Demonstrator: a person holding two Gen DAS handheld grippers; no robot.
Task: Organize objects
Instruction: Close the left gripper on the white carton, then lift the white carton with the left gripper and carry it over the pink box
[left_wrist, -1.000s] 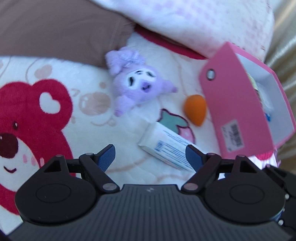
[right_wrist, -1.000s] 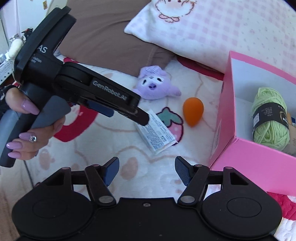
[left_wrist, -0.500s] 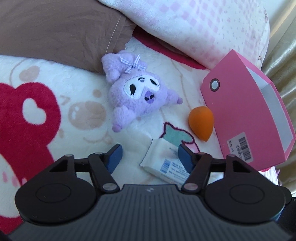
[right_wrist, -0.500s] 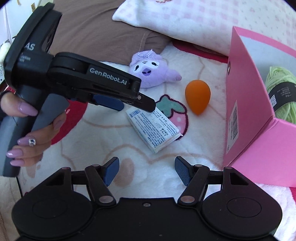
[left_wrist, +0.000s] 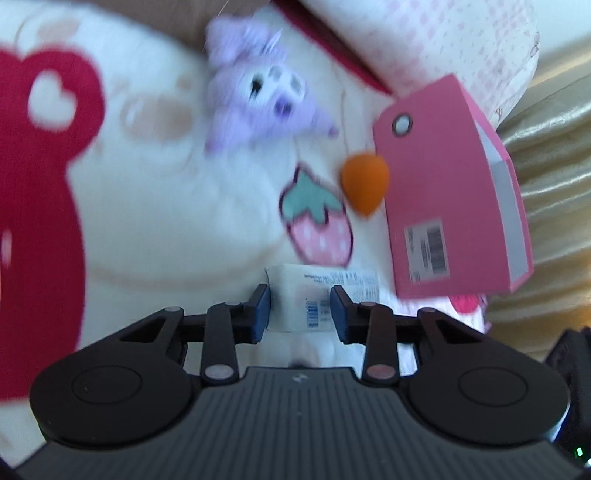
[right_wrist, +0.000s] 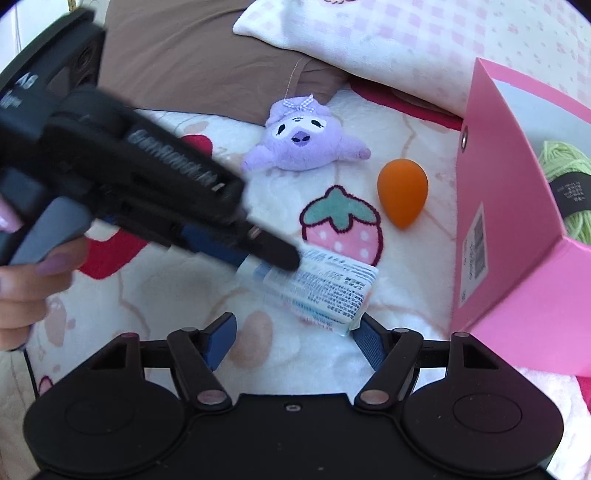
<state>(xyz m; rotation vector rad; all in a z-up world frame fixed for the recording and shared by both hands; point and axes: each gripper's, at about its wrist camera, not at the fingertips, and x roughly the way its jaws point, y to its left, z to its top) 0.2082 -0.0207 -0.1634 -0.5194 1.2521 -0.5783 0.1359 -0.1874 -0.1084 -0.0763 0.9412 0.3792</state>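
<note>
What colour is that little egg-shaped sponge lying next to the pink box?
Orange, plain all over. The sponge shows sharpest in the right wrist view.

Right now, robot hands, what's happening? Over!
Left gripper just closing around white packet, pads at its sides. Right gripper open, empty. Pink box beside it, green yarn inside. Nothing in the way.

At frame centre we see the left gripper (right_wrist: 275, 258) closing on a white packet (right_wrist: 328, 291). Our right gripper (right_wrist: 295, 341) gapes below, beside the pink box (right_wrist: 517, 229).
</note>
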